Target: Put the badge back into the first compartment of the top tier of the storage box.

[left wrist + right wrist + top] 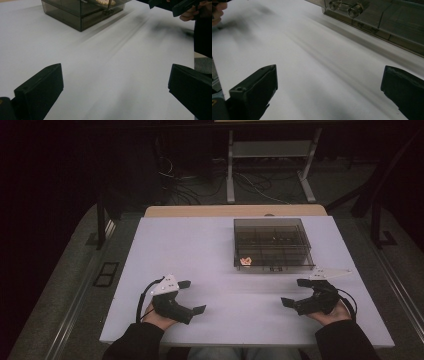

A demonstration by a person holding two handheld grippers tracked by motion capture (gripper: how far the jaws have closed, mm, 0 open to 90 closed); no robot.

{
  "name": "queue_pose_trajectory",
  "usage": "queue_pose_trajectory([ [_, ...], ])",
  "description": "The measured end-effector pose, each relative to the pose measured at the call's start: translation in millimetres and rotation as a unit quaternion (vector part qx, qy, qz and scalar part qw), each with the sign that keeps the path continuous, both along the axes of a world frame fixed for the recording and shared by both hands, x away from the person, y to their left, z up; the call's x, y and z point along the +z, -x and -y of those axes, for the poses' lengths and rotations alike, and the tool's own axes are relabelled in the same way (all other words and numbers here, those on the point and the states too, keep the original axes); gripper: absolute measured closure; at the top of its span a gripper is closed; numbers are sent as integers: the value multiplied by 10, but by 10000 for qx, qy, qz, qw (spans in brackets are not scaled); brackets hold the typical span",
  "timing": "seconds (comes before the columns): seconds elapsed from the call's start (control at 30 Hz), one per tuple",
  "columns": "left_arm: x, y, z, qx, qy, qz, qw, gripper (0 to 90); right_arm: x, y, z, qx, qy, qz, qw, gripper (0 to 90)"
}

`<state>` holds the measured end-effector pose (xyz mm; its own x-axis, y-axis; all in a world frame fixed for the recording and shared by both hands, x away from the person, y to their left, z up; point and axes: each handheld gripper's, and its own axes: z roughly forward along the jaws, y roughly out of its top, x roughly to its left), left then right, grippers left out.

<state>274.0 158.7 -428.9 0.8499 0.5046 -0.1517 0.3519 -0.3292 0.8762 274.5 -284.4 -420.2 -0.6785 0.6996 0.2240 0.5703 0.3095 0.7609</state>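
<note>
both grippers, left [191, 296] and right [295, 292], rest on table [200, 250] with jaws apart, empty; likely pre-start, next a reach toward the box [272, 244].

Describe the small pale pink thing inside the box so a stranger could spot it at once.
Start at the white table and find the smoky transparent compartment box on its far right half. Look into the box's near-left corner compartment, the one closest to the person's left gripper. The small pinkish item there is the one bright, light-coloured spot among otherwise dark compartments.
</note>
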Motion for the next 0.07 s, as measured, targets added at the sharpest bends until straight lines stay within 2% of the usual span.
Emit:
queue_pose_trajectory([
  [0.07,0,1,1,1,21,1,10000,0,-8,4,2,-30,-6,35,10000,2],
])
